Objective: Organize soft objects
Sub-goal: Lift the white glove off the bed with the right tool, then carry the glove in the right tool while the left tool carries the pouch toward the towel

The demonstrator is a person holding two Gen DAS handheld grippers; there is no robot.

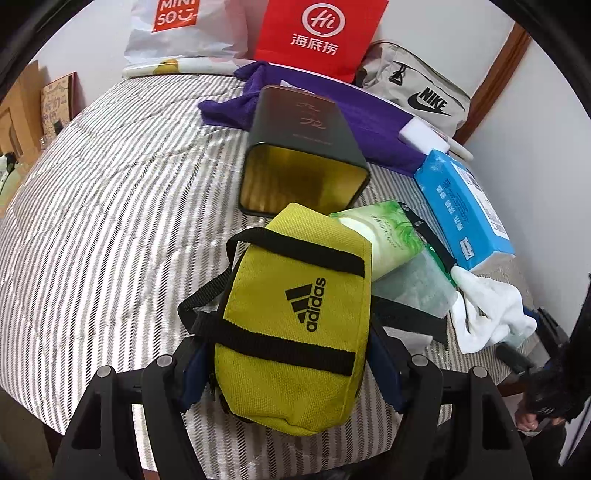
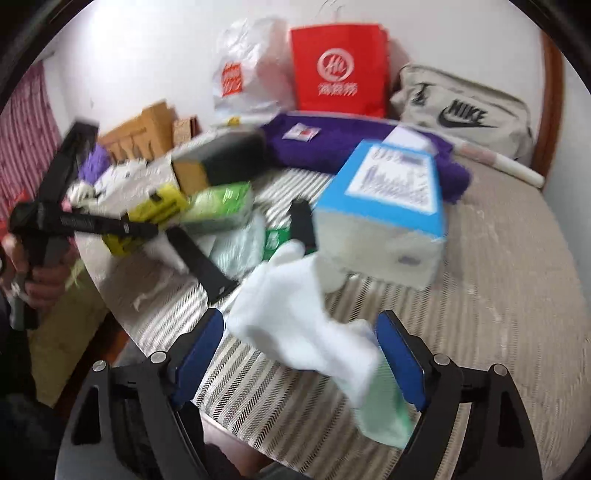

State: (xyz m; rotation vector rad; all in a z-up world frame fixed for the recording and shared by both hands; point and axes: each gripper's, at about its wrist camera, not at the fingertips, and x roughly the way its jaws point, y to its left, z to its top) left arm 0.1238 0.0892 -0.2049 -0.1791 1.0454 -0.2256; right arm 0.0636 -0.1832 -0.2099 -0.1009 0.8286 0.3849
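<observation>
Striped bed (image 1: 92,221) holding one dark tin (image 1: 303,147) and one blue tissue box (image 1: 461,206). Left gripper (image 1: 291,365) pinches one yellow Adidas pouch (image 1: 295,317); right gripper (image 2: 303,354) jaws spread around one white sock (image 2: 295,310).

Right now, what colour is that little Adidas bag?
Yellow with black straps; the Adidas bag shows best in the left wrist view.

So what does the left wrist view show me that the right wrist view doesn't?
Left wrist only: the adidas logo on the yellow pouch sitting between the left gripper jaws, and the open gold inside of the dark tin.
Right wrist only: the white cloth between the right gripper jaws, and cardboard boxes at the wall.
Both: blue tissue pack, red bag, Nike bag, purple towel.
</observation>
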